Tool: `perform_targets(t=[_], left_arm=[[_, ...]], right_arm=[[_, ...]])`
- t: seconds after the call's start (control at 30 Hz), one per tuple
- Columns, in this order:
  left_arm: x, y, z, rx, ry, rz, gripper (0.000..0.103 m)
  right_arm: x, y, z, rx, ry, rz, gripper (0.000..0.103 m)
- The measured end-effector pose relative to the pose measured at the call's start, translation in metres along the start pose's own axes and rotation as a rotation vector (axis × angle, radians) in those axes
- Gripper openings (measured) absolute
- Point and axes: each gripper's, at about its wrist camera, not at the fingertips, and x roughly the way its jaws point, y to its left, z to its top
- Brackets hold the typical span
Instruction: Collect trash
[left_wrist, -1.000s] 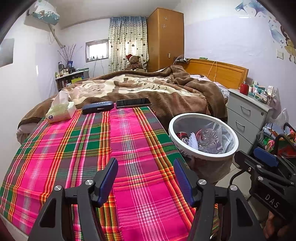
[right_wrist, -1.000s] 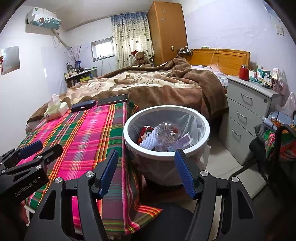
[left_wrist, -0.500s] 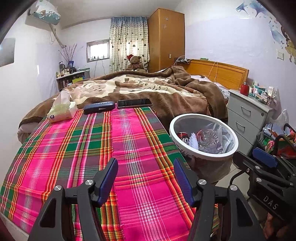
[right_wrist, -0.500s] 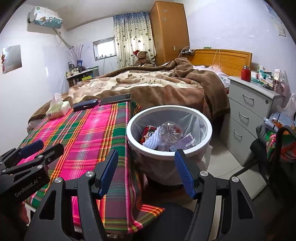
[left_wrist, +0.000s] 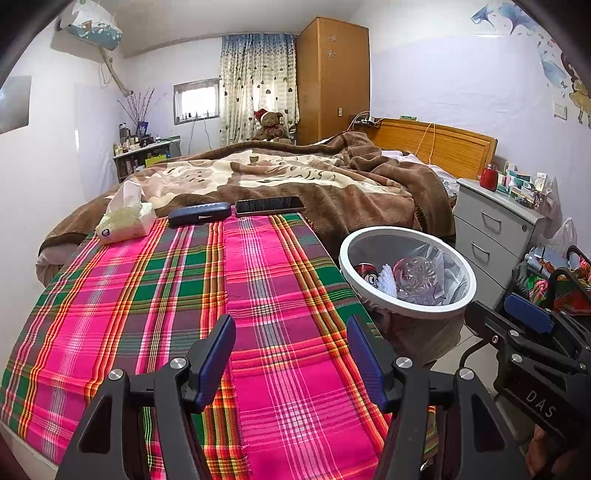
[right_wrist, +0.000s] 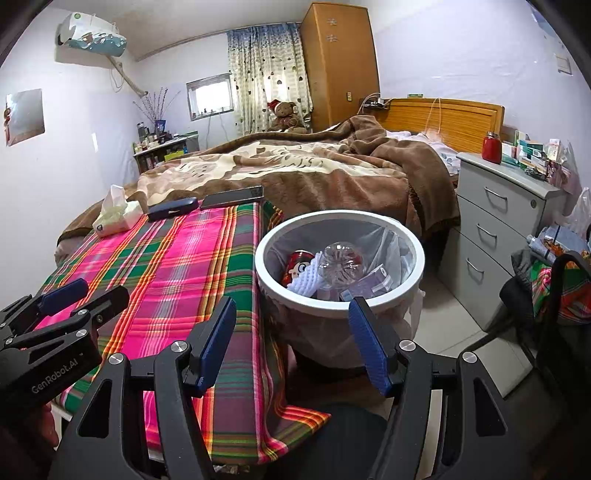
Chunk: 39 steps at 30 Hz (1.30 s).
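Hovering over the plaid cloth (left_wrist: 155, 295) on the bed, the left gripper (left_wrist: 291, 354) has its jaws apart and empty; just right, the trash bin (right_wrist: 413, 273) holds can, bottle and wrappers, with the right gripper (right_wrist: 291, 345) near it, open, gripping nothing.

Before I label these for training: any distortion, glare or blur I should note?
Left wrist view: strong fisheye bending, dark corners, window blown out, sharp otherwise. Right wrist view: same curvature, the drawer unit leans, clear bottle in the bin catches mild highlights, no motion blur.
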Motion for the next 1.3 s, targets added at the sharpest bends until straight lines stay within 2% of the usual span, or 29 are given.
perform_targets(t=[1.3], left_arm=[[-0.0021,0.0026,0.0002,-0.002,-0.002,0.002,0.062]], right_arm=[[-0.0035,0.0020,-0.0005,-0.004,0.001,0.003,0.065]])
